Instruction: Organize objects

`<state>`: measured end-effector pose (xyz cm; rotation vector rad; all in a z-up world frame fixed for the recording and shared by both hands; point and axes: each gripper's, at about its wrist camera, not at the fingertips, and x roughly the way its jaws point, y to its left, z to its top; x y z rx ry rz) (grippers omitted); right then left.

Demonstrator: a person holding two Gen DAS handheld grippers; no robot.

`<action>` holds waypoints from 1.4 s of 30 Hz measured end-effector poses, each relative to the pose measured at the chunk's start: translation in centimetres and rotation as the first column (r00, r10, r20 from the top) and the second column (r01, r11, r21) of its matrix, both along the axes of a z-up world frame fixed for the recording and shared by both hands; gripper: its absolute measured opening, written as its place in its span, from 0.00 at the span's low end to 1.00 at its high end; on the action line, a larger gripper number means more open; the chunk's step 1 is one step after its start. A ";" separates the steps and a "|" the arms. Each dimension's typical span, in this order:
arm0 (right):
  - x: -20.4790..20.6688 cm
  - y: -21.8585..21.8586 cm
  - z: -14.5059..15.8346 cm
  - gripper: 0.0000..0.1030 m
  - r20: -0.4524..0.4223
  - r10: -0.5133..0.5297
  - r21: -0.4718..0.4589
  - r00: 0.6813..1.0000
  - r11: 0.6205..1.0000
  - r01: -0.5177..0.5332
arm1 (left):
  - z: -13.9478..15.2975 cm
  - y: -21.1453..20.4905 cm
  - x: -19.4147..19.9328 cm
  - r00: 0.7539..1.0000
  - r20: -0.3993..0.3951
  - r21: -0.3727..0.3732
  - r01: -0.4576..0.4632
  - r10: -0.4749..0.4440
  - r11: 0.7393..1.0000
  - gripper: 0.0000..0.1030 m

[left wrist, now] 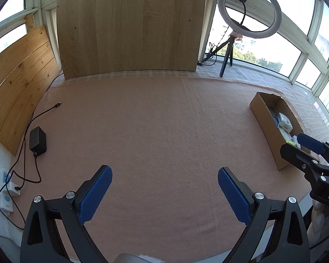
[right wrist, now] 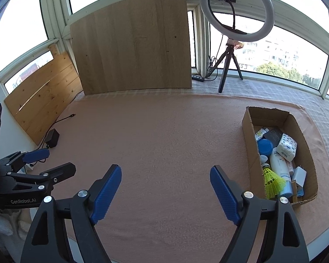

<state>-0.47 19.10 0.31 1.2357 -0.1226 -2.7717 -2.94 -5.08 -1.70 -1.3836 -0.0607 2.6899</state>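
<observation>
Both tools [left wrist: 164,194] [right wrist: 165,194] gape empty; only right wrist shows shuttlecock [right wrist: 272,180] in box [right wrist: 250,129]

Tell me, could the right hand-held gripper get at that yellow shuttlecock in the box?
Probably yes: the right hand-held gripper is open and empty, the cardboard box has no lid, and the shuttlecock lies on top.

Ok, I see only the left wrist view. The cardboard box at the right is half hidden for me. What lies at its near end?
Observer: A yellow shuttlecock lies there, inside the cardboard box.
Operator: Is there something blue in the box also?
Observer: Yes, a jar with a blue lid, against the left wall, farther back.
Operator: And the right gripper, does it hold anything?
Observer: No. The right gripper has its jaws open over the bare cloth, with nothing between them.
</observation>
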 end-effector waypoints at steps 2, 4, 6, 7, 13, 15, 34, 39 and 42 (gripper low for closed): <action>0.0 -0.2 0.0 0.78 0.000 0.001 -0.002 1.000 1.000 -0.001 | 0.0 -0.2 0.0 1.000 0.001 0.001 0.000 0.000 1.000 0.96; 0.0 -0.4 0.0 0.78 0.000 0.001 -0.001 1.000 1.000 -0.001 | 0.0 -0.3 0.1 1.000 0.001 0.001 -0.001 0.001 1.000 0.96; 0.1 -0.7 -0.1 0.78 0.002 0.004 0.001 1.000 1.000 -0.004 | -0.1 -0.6 0.2 1.000 0.002 0.003 -0.004 0.004 1.000 0.96; 0.1 -0.9 -0.1 0.78 0.004 0.005 0.002 1.000 1.000 -0.005 | -0.1 -0.7 0.2 1.000 0.003 0.003 -0.006 0.006 1.000 0.96; 0.0 -1.4 -0.5 0.78 0.017 0.006 0.002 1.000 1.000 -0.006 | -0.4 -1.2 0.2 1.000 0.008 0.007 -0.012 0.012 1.000 0.96; 0.0 -1.4 -0.5 0.78 0.017 0.005 0.003 1.000 1.000 -0.005 | -0.5 -1.2 0.2 1.000 0.010 0.006 -0.011 0.011 1.000 0.96; -0.3 -0.9 -0.9 0.78 0.028 -0.002 -0.011 1.000 1.000 0.002 | -0.7 -0.8 -0.4 1.000 0.016 0.006 -0.006 0.006 1.000 0.96; -0.4 -1.0 -1.0 0.78 0.032 -0.001 -0.010 1.000 1.000 0.001 | -0.9 -0.8 -0.5 1.000 0.017 0.006 -0.009 0.009 1.000 0.96; -0.5 -1.0 -1.2 0.78 0.035 0.000 -0.009 0.999 1.000 0.001 | -1.0 -0.7 -0.5 1.000 0.018 0.007 -0.011 0.011 1.000 0.96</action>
